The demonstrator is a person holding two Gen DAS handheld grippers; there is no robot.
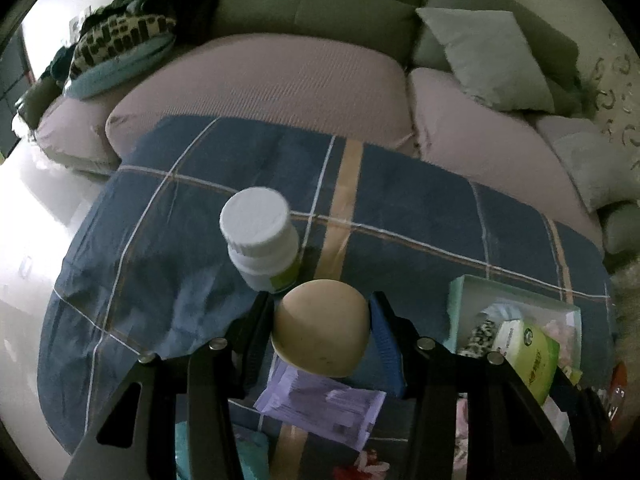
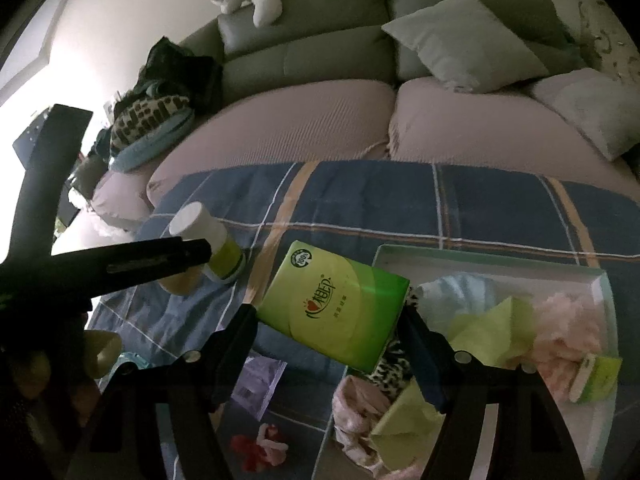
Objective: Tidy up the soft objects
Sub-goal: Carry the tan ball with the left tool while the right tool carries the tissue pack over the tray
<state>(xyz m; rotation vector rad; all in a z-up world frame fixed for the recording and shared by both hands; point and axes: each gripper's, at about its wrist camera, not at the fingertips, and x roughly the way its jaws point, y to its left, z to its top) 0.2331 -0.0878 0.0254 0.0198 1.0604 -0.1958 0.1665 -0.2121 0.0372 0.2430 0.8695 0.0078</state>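
Beige foam ball [image 1: 320, 326] clamped between the left gripper's [image 1: 322, 320] fingers [image 1: 256, 332], lifted clear of the blue plaid cloth [image 1: 400, 208]. White bottle [image 1: 260, 240] stands upright on the cloth just beyond the ball. Purple packet [image 1: 320, 404] lies flat below the ball. Green tissue pack [image 2: 334, 306] clamped between the right gripper's [image 2: 328, 320] fingers [image 2: 420, 344], tilted, held above the cloth just left of the pale tray [image 2: 480, 258]. Tray holds soft items: light-blue cloth [image 2: 452, 284], pink fluff [image 2: 568, 320], yellow-green cloth [image 2: 492, 328], leopard-print piece [image 2: 394, 364]. Red-and-pink scrunchie [image 2: 260, 446] lies on the cloth nearer the camera. Sofa [image 2: 300, 120] with grey cushions [image 2: 464, 36] behind.
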